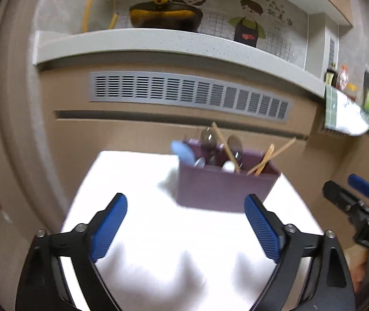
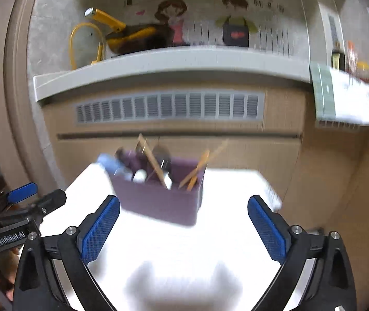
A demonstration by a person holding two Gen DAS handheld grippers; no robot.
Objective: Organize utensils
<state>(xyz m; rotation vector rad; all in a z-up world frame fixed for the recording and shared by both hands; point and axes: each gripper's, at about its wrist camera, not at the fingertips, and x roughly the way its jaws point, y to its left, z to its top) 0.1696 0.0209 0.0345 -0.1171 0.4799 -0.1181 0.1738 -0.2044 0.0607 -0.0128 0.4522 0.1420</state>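
1. The white table (image 1: 137,233) carries the purple caddy (image 1: 223,189) near its far edge, ahead of both grippers.
2. The caddy looks light and rigid, likely to tip; its walls suit a hold.
3. Chopsticks (image 1: 226,150) and spoons (image 1: 207,137) inside it appear thin, stiff and slippery; shafts are best pinched.
4. The left gripper (image 1: 185,229) and right gripper (image 2: 183,229) gape wide, empty, short of the caddy.

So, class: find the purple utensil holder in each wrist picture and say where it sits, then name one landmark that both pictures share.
Left wrist view: the purple utensil holder stands right of centre, at the far side of the white table.
Right wrist view: the purple utensil holder stands slightly left of centre, on the same table's far part.
Shared landmark: the grey vent grille on the cabinet front behind it.
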